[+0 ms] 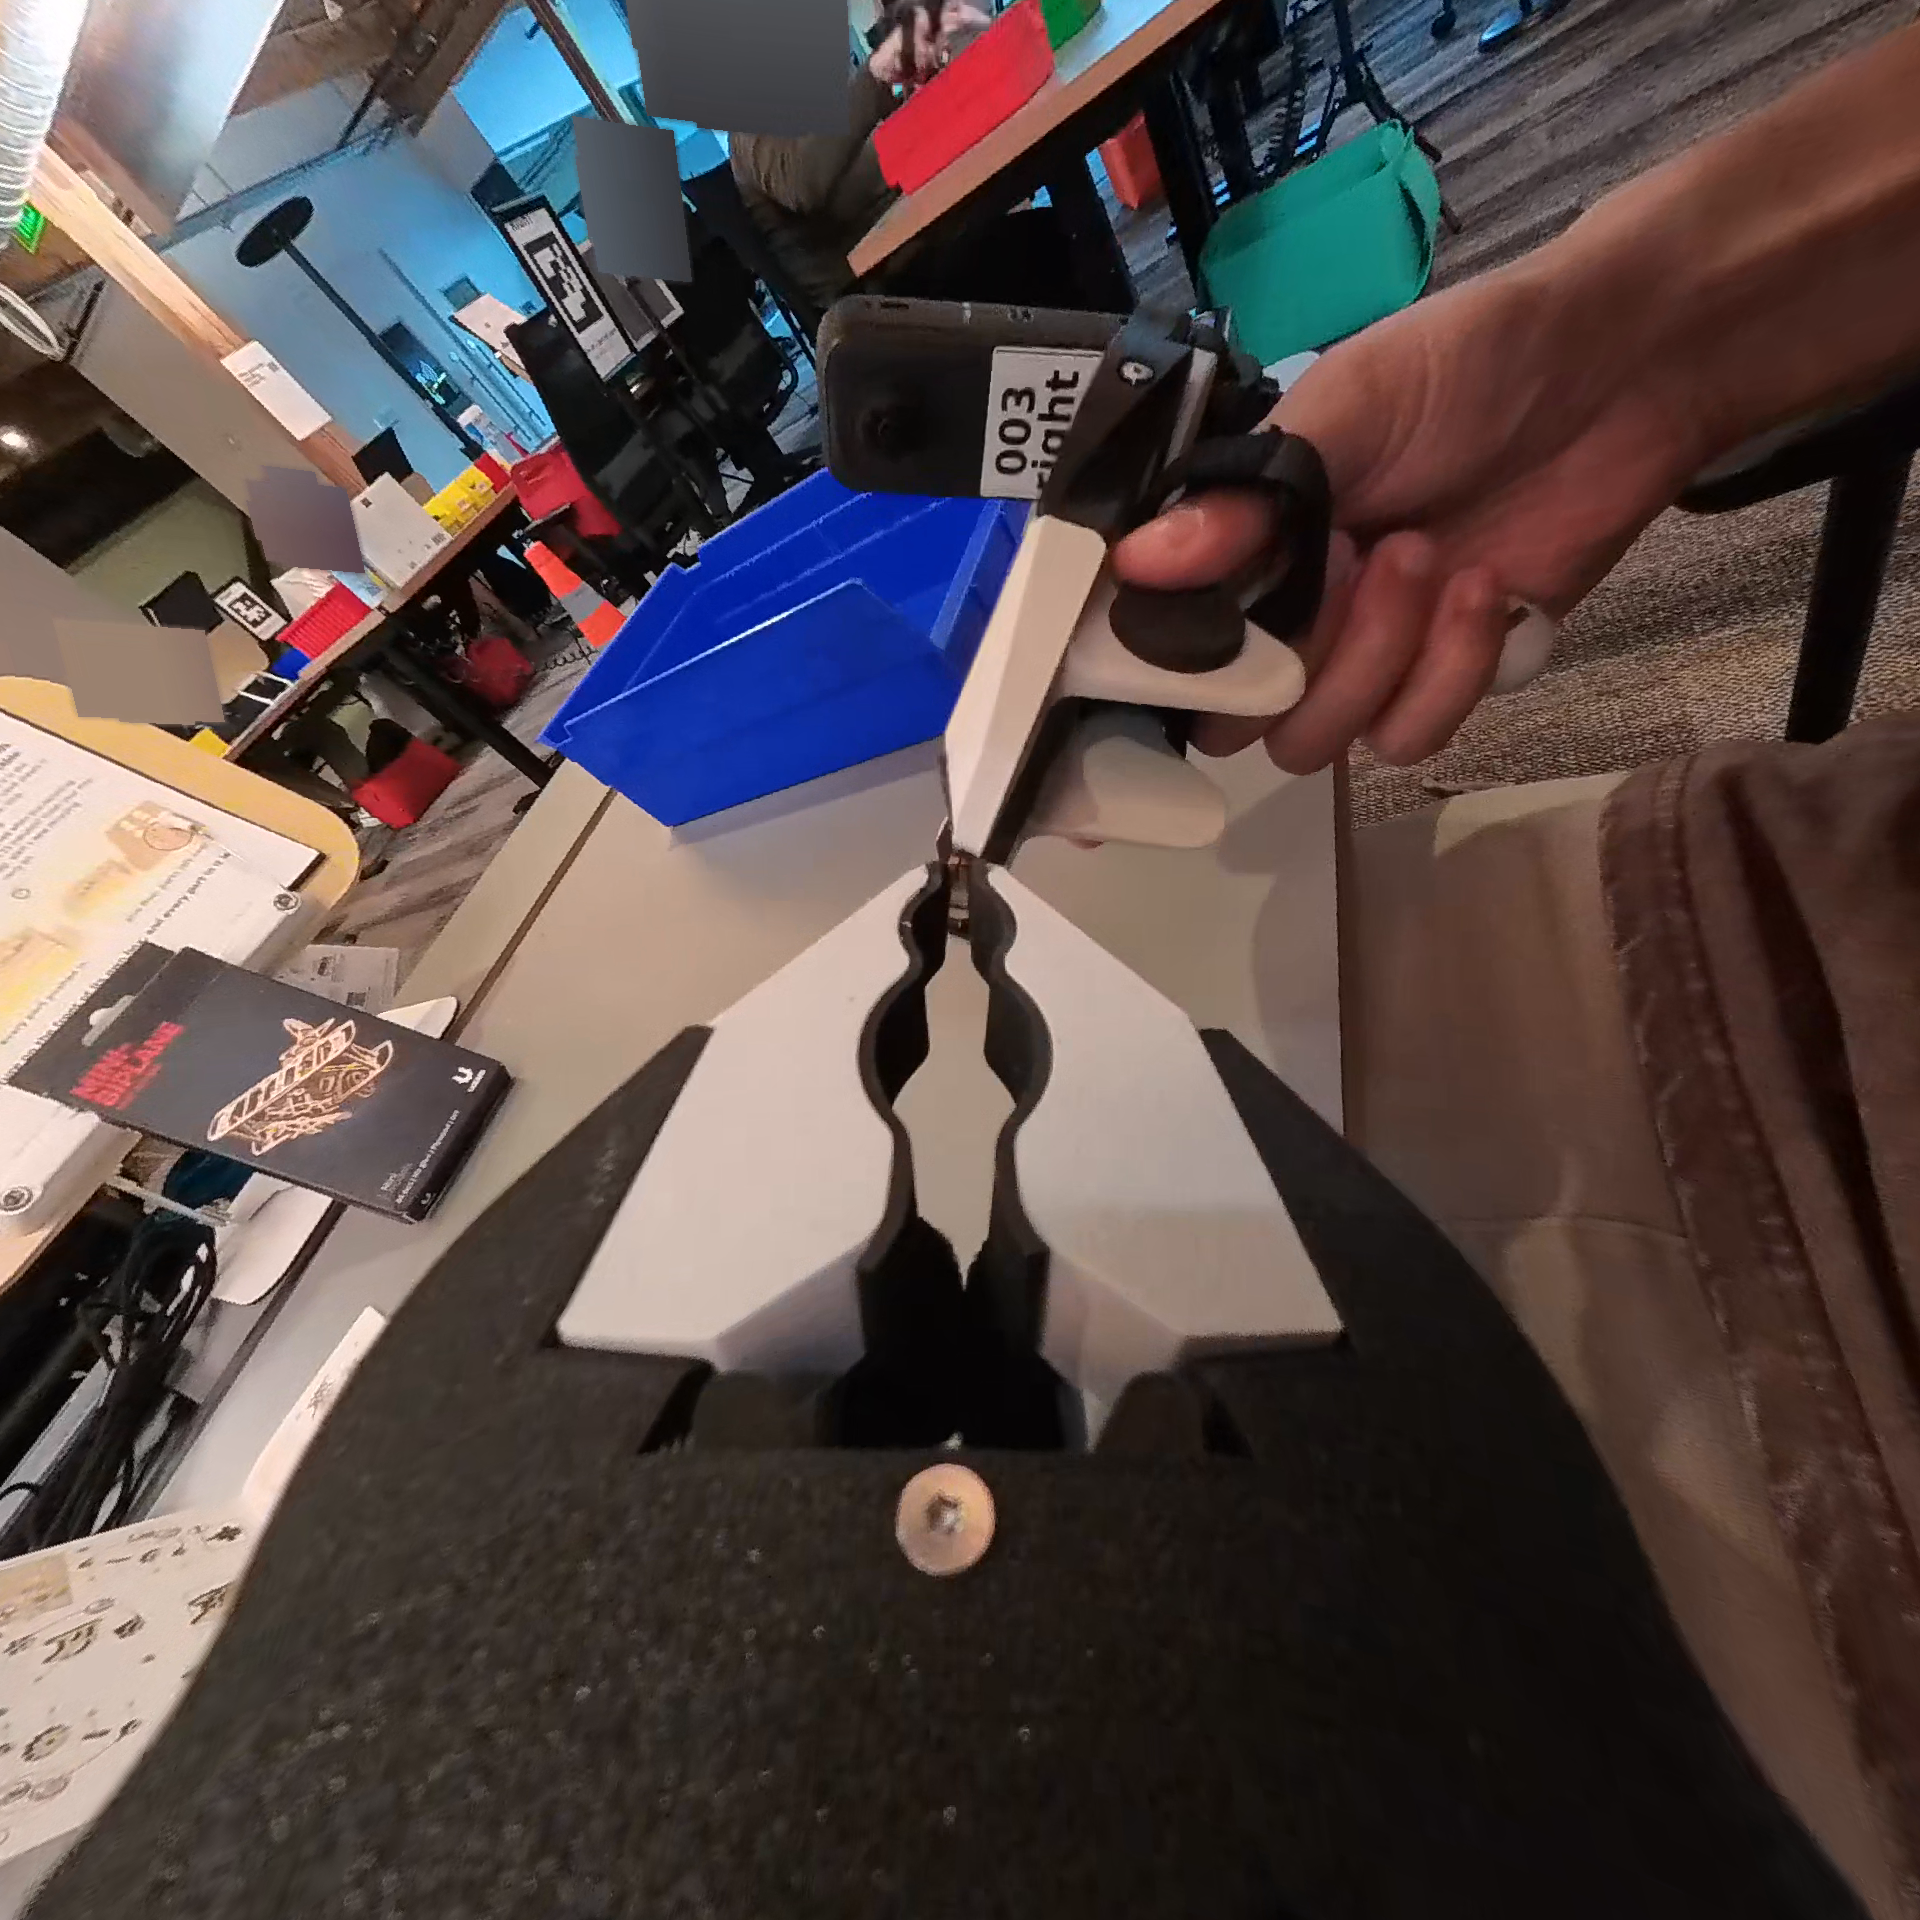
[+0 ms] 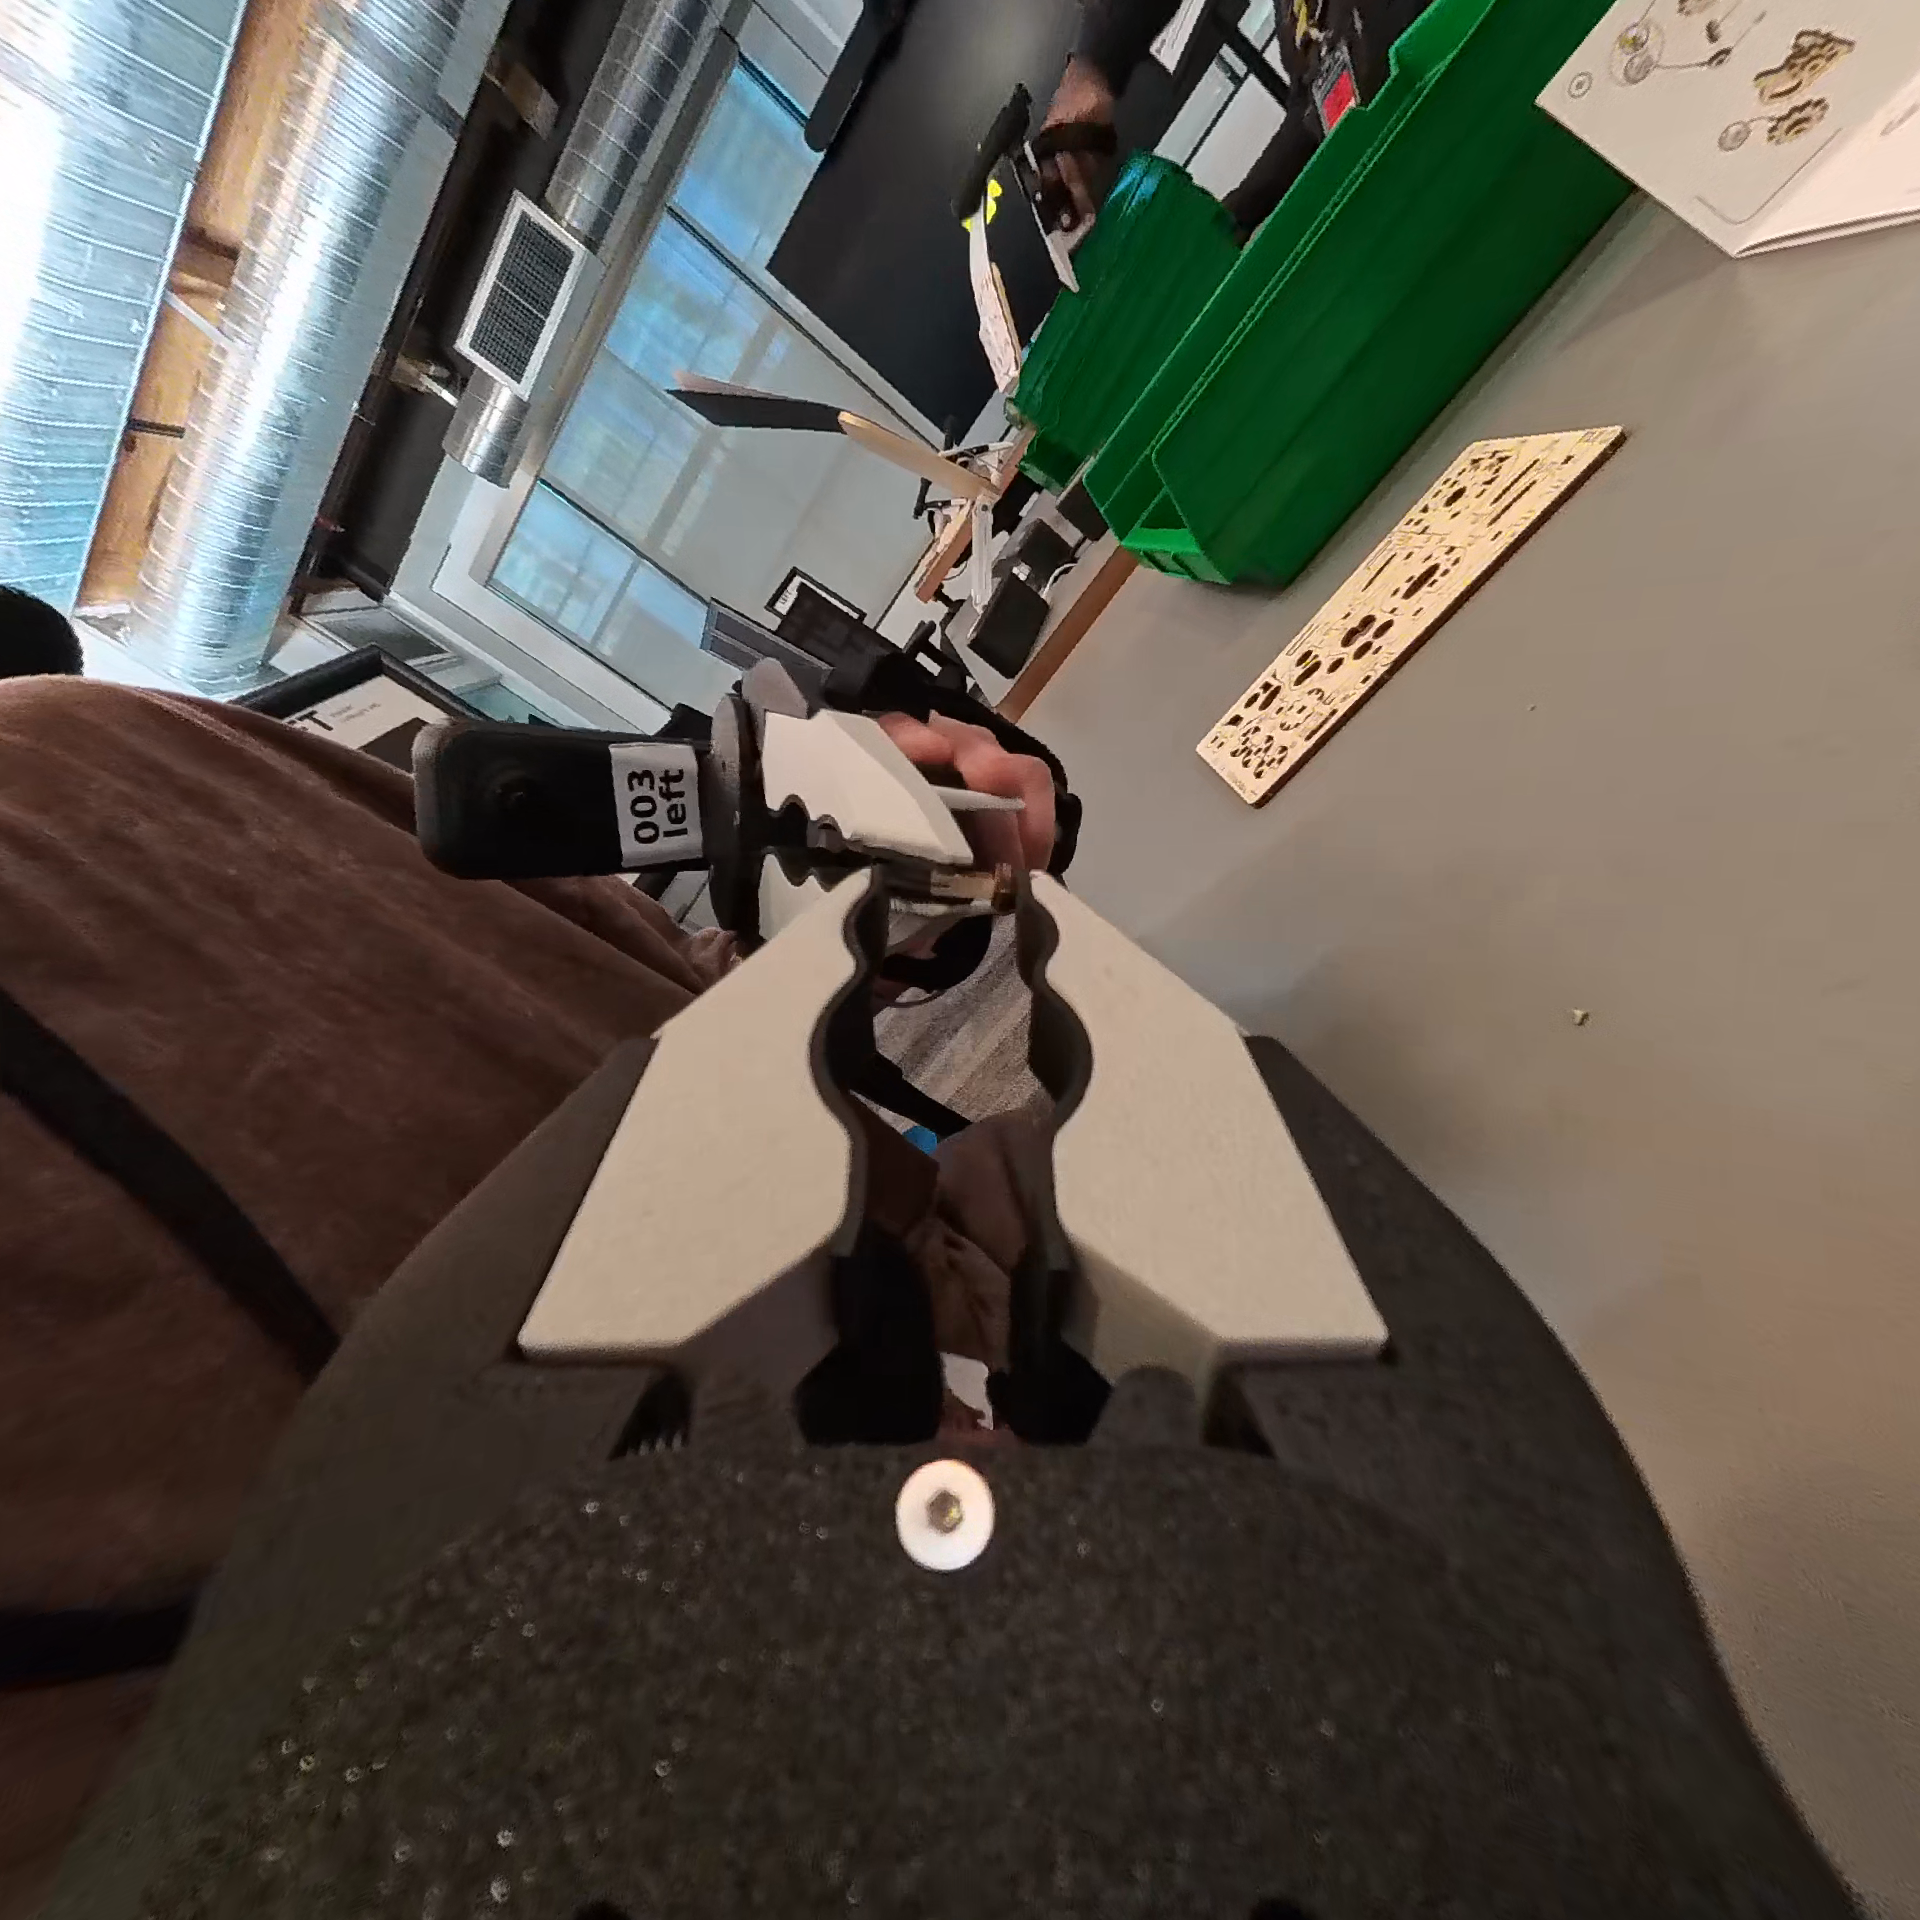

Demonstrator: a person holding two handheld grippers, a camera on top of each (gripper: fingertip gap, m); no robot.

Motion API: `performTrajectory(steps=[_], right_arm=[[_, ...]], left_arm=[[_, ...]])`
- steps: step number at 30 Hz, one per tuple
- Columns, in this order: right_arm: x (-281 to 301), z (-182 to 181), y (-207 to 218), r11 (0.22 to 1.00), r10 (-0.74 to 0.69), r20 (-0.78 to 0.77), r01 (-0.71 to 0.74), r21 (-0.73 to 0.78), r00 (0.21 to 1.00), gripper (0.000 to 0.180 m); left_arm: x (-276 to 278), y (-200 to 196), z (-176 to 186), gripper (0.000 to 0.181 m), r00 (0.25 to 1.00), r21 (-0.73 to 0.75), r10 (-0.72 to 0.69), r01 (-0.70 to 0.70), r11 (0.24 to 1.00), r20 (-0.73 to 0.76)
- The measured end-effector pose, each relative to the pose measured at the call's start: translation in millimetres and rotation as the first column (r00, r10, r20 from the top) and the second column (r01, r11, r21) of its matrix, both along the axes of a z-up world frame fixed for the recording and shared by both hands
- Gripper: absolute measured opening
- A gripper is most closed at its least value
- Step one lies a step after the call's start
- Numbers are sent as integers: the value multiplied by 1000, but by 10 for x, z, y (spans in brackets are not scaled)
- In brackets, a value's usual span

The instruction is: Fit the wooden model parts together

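I see my left tongs [image 1: 958, 902] pinching a small wooden part [image 1: 956, 896] at their tips, meeting my right tongs [image 2: 951, 902], which clamp that same piece above the bench [image 2: 1558, 935].

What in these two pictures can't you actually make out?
- Small wooden part: left wrist view, too tiny between the left claw tips and the right claw to tell its shape.
- Same part: right wrist view, half hidden behind the claw tips.
- Wooden sheet: cut-out shapes too small.
- Blue bin: contents hidden by its walls.
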State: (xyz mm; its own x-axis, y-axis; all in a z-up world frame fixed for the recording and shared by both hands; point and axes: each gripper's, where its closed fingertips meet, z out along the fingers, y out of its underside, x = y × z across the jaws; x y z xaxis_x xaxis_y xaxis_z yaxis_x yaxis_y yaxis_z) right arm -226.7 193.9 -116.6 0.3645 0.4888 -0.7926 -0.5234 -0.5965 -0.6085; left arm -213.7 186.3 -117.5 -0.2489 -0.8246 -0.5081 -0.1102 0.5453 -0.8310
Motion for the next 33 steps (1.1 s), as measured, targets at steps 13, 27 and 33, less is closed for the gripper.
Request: performTrajectory(steps=[13,27,33], right_arm=[[22,10,-36,999,32,24,-32,25,999,15],[26,35,-78,987,-5,247,-35,157,969,15],[211,96,-31,995,70,-354,-90,-40,933,15]], left_arm=[[3,-44,21,2,1000,-34,-22,22,999,15],[-5,-86,45,3,998,44,-16,13,999,62],[-27,8,80,3,998,3,3,-3,1000,61]])
